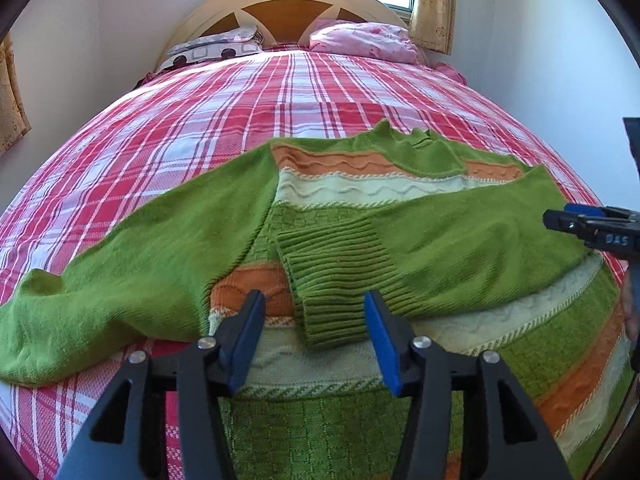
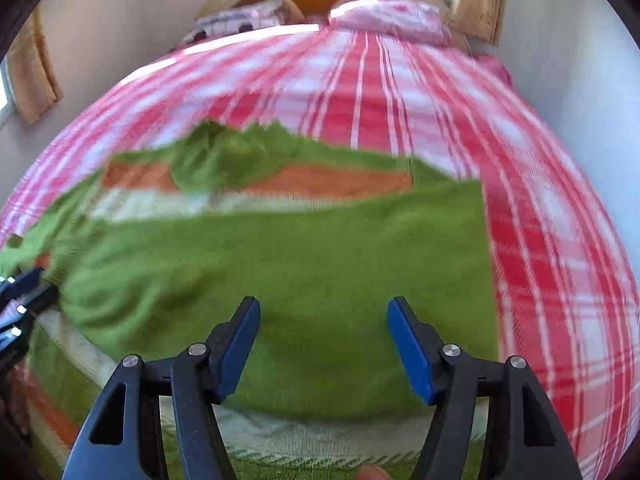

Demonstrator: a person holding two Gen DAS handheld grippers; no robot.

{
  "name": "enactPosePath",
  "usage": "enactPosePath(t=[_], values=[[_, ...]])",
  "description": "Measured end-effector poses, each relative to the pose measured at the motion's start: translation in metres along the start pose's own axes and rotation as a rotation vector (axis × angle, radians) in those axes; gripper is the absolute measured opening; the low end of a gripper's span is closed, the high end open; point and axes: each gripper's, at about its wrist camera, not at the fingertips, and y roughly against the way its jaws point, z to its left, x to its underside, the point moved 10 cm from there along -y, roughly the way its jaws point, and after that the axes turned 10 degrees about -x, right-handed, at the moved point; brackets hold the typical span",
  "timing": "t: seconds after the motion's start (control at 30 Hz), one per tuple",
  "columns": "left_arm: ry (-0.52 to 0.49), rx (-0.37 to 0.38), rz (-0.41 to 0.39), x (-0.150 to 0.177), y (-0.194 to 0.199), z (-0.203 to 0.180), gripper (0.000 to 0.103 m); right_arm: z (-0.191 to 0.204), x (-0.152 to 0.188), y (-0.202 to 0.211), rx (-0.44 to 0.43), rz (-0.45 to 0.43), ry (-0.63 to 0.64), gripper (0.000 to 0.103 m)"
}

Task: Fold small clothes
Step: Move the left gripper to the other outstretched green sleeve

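A small green sweater [image 1: 360, 216] with orange and cream stripes lies flat on the red plaid bed. Its right sleeve [image 1: 460, 248] is folded across the chest, with the ribbed cuff [image 1: 336, 280] near the middle. Its left sleeve [image 1: 120, 280] lies spread out to the left. My left gripper [image 1: 314, 340] is open and empty just above the cuff. My right gripper [image 2: 324, 344] is open and empty over the folded sleeve [image 2: 300, 272]; it also shows at the right edge of the left wrist view [image 1: 592, 228]. The right wrist view is blurred.
The plaid bedsheet [image 1: 280, 92] stretches back to a wooden headboard [image 1: 292, 4]. A patterned pillow [image 1: 216, 48] and a pink pillow [image 1: 360, 40] lie at the head. White walls flank the bed, with curtains [image 1: 432, 4] at the window.
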Motion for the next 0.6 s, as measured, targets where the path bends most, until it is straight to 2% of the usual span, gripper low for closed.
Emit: enactPosePath(t=[0.07, 0.17, 0.33, 0.4, 0.53, 0.6], values=[[0.004, 0.011, -0.003, 0.001, 0.001, 0.001, 0.057, 0.003, 0.009, 0.005, 0.037, -0.026, 0.039, 0.067], [0.012, 0.031, -0.002, 0.002, 0.0, 0.0, 0.059, 0.009, 0.009, 0.017, 0.064, -0.008, 0.051, 0.067], [0.021, 0.049, 0.0, 0.001, 0.0, 0.0, 0.062, 0.051, -0.023, 0.024, -0.017, -0.072, 0.076, 0.067], [0.026, 0.053, -0.005, 0.001, 0.002, 0.001, 0.069, 0.075, -0.029, 0.011, -0.053, -0.06, 0.095, 0.067], [0.028, 0.049, -0.011, 0.002, 0.004, 0.003, 0.07, 0.117, -0.017, -0.022, -0.098, 0.006, 0.14, 0.067], [0.028, 0.051, -0.013, 0.003, 0.006, 0.004, 0.071, 0.129, -0.011, -0.026, -0.082, -0.014, 0.166, 0.067]])
